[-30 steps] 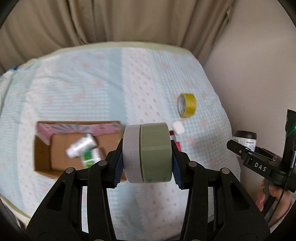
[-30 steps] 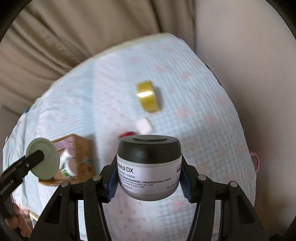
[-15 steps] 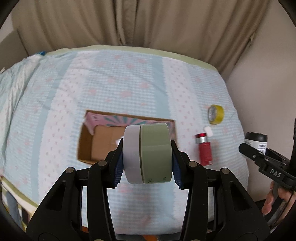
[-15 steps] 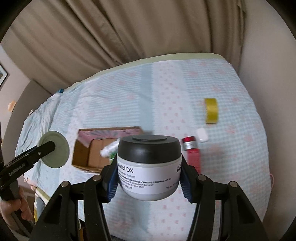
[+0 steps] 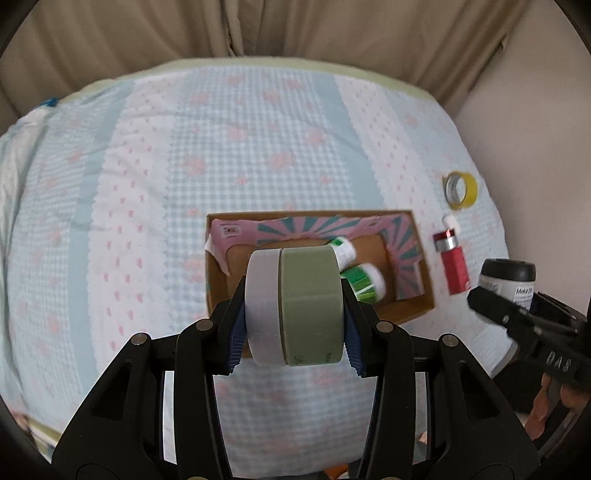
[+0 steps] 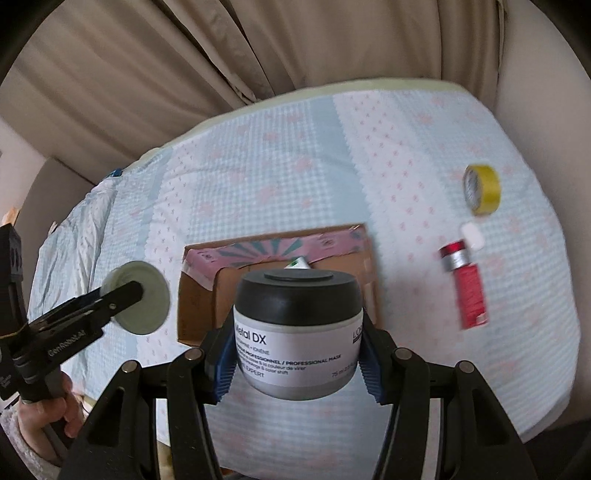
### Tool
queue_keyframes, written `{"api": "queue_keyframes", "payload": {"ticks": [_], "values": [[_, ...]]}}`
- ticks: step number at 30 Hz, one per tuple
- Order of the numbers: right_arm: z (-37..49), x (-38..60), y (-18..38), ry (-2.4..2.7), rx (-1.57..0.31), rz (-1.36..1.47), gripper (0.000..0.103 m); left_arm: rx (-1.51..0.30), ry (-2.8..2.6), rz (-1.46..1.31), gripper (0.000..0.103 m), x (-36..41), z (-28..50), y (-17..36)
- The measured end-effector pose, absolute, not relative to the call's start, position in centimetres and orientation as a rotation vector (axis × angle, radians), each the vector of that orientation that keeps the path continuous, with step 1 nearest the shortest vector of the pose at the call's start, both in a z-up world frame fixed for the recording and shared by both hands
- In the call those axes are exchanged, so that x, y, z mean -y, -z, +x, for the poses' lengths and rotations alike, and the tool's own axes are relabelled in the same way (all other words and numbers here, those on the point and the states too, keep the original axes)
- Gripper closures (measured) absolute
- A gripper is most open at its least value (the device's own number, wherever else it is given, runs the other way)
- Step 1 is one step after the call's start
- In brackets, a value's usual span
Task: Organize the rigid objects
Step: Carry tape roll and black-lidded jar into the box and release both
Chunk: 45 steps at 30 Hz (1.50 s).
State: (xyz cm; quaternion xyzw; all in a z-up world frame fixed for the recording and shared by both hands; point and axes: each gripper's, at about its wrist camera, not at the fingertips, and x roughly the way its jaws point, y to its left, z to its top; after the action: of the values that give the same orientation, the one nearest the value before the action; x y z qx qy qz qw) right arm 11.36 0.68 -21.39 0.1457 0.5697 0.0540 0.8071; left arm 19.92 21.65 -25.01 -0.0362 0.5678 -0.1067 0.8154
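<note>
My left gripper (image 5: 293,325) is shut on a round green and white container (image 5: 295,306), held above the near edge of an open cardboard box (image 5: 424,295). Two green and white bottles (image 5: 364,282) lie in the box. My right gripper (image 6: 297,354) is shut on a grey jar with a black lid (image 6: 297,328), held in the air in front of the box (image 6: 195,295). The jar also shows in the left wrist view (image 5: 508,277) and the green container in the right wrist view (image 6: 142,291).
The box sits on a bed with a light blue and pink patterned cover (image 5: 258,147). A yellow tape roll (image 5: 460,190), a small white item (image 5: 450,221) and a red tube with a silver cap (image 5: 452,258) lie right of the box. Curtains (image 5: 258,29) hang behind; a wall (image 5: 535,129) is on the right.
Both views have swung across the bed and steadied. The box now sits straight ahead of both grippers and looks nearer. Both grippers keep hold of their objects.
</note>
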Motion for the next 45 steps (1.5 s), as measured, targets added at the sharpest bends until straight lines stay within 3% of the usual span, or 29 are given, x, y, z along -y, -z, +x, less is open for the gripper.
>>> {"api": "queue_keyframes", "payload": {"ticks": [9,20,28,30,31,32,33,35,36,45], "values": [[13.6,-8.3,26.9,-0.184,-1.302,0.188,0.051,-1.302,0.284,0.006,0.063,-23.7,24.4,30.9],[16.4,-12.1,36.9,-0.248,-1.414,0.115,0.051,-1.416,0.407,0.198,0.063,-20.7,28.5,39.5],[16.5,-12.3,39.2,-0.266,-1.422,0.077,0.051,-1.457,0.433,0.241,0.063,-20.3,29.6,41.6],[16.5,-12.6,39.4,-0.274,-1.413,0.017,0.051,-1.448,0.437,0.266,0.057,-19.8,29.9,41.4],[16.4,-12.9,39.5,-0.276,-1.402,-0.003,0.051,-1.431,0.457,0.258,0.033,-19.7,30.0,41.0],[16.2,-12.9,39.6,-0.281,-1.387,-0.016,0.051,-1.419,0.472,0.248,0.0,-19.6,30.2,40.7],[16.0,-12.8,39.7,-0.292,-1.378,-0.01,0.05,-1.401,0.488,0.234,0.001,-19.5,30.2,40.3],[15.6,-12.7,39.8,-0.306,-1.377,0.001,0.022,-1.396,0.504,0.219,0.0,-19.3,30.3,40.0],[15.3,-12.6,39.9,-0.32,-1.375,0.004,0.0,-1.397,0.507,0.213,0.0,-19.3,30.3,40.0],[13.5,-11.6,38.7,-0.319,-1.304,0.024,0.0,-1.396,0.456,0.124,0.0,-21.1,30.1,39.1]]}}
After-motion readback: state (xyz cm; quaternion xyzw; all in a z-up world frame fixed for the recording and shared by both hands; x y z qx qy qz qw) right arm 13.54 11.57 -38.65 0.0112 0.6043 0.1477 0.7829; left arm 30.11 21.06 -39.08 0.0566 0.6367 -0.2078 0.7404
